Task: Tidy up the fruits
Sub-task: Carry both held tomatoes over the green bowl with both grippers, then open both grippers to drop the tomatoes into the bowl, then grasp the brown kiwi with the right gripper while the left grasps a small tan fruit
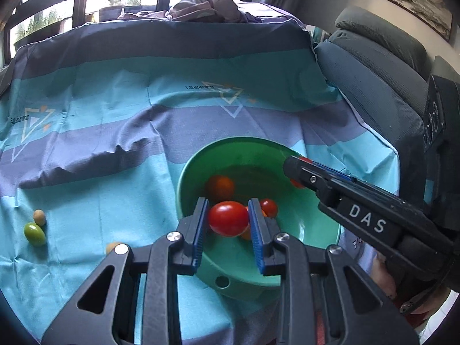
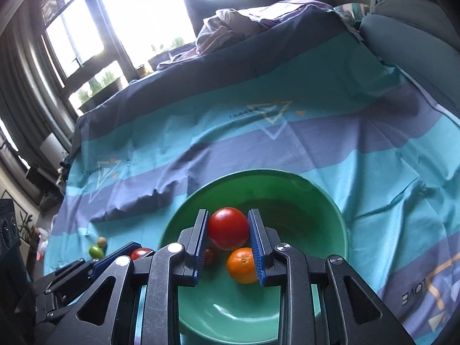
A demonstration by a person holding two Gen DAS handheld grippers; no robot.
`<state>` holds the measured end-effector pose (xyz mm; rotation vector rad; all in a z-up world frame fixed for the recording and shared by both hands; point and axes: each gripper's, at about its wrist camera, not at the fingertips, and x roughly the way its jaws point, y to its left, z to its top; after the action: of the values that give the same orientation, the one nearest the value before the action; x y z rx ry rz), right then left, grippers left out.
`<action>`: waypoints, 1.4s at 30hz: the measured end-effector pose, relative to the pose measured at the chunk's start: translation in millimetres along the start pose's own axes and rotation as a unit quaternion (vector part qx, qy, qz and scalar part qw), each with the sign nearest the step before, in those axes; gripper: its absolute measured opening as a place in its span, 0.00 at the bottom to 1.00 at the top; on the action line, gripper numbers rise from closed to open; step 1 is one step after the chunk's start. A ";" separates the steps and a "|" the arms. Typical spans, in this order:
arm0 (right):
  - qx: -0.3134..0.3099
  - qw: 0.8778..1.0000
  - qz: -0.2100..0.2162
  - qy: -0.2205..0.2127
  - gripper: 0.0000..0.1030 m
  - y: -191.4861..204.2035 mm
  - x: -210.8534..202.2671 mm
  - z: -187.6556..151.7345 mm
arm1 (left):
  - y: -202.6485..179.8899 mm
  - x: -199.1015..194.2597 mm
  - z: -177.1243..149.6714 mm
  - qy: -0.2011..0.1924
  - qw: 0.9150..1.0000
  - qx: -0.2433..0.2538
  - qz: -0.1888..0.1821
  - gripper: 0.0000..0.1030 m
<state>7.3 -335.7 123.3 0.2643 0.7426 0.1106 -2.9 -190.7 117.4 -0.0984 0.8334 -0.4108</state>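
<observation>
My left gripper (image 1: 228, 204) is shut on a red tomato (image 1: 228, 220) and holds it above the near side of a green bowl (image 1: 238, 143). From the right, my right gripper (image 1: 296, 172) reaches over the bowl's far right rim, with red fruit showing between its fingers. In the right wrist view that gripper (image 2: 228, 215) is shut on a round red tomato (image 2: 228, 228) over the bowl (image 2: 258, 174). An orange (image 2: 243, 264) and a small dark tomato (image 2: 210, 256) lie in the bowl. The left gripper (image 2: 138, 254) shows at lower left with its tomato.
A striped teal and purple cloth (image 1: 115, 195) covers the table. On it at the left lie a green fruit (image 1: 34, 233), a tan fruit (image 1: 39, 217) and another tan one (image 1: 112, 246). A grey armchair (image 1: 373, 86) stands at the right, and bunched fabric (image 1: 201, 5) lies at the far edge.
</observation>
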 end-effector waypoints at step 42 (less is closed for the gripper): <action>-0.051 0.989 0.126 0.053 0.38 75.0 9.1 -9.6 | 147.1 -66.9 -31.4 -0.016 0.986 -0.113 0.123 0.55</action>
<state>7.0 -259.9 131.3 0.2558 0.8048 0.4034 -19.7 -27.2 107.2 -0.2094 0.8458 -0.0803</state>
